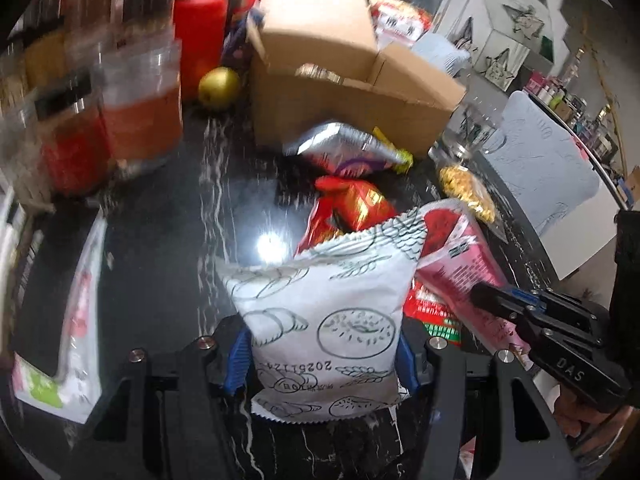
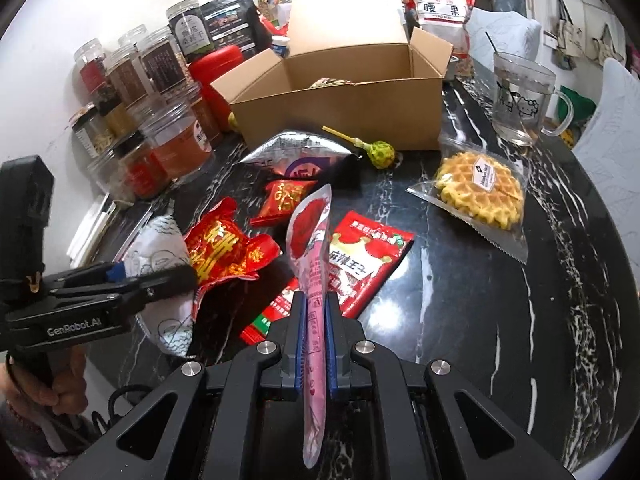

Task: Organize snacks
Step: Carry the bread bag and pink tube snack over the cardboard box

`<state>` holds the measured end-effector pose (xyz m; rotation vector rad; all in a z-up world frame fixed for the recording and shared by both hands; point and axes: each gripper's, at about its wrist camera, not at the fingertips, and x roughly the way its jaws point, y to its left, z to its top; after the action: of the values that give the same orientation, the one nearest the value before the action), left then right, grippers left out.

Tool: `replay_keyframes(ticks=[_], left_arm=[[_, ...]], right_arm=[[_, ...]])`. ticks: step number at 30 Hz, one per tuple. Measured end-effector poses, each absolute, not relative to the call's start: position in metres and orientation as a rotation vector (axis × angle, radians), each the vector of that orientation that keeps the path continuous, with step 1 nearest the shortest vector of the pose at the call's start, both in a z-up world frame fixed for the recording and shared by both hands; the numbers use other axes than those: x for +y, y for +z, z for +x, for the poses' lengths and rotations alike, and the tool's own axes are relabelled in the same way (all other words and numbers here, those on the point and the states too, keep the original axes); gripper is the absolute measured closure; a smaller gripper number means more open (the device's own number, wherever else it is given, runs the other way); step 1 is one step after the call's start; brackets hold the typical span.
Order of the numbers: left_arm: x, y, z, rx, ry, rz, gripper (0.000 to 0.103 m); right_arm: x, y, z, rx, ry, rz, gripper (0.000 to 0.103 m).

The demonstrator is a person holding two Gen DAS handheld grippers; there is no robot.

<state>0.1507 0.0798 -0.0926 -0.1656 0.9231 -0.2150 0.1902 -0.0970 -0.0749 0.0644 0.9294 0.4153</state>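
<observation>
My left gripper (image 1: 322,354) is clamped on the white pouch (image 1: 324,312), right gripper (image 2: 316,344) on the pink pouch (image 2: 314,248) (edge-on, long axis fwd). Box (image 2: 340,108) lies straight ahead; right's nearer, I'd guess.

Motion-blurred left view, glare on tabletop (image 1: 160,240)

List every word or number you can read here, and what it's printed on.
"GenRobot.AI": left gripper body.
"DAS": right gripper body.
"20251124", upside down: white pouch.
"腰果": cashew bag.
"麻辣王子": red packet.
Jar labels, waffle sticker, pink pouch: too small or blurred.
</observation>
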Motion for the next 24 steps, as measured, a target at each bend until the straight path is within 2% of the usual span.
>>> replay_keyframes(ticks=[7,24], left_arm=[[0.072,-0.061,0.136,0.785,-0.199,-0.056,0.045],[0.068,-0.006,0.165,0.664,-0.245,-0.045,0.046]], right_arm=[[-0.098,-0.074,0.192,0.929,0.417,0.071,0.094],[-0.107,-0.027,0.208,0.807,0.410,0.063,0.094]])
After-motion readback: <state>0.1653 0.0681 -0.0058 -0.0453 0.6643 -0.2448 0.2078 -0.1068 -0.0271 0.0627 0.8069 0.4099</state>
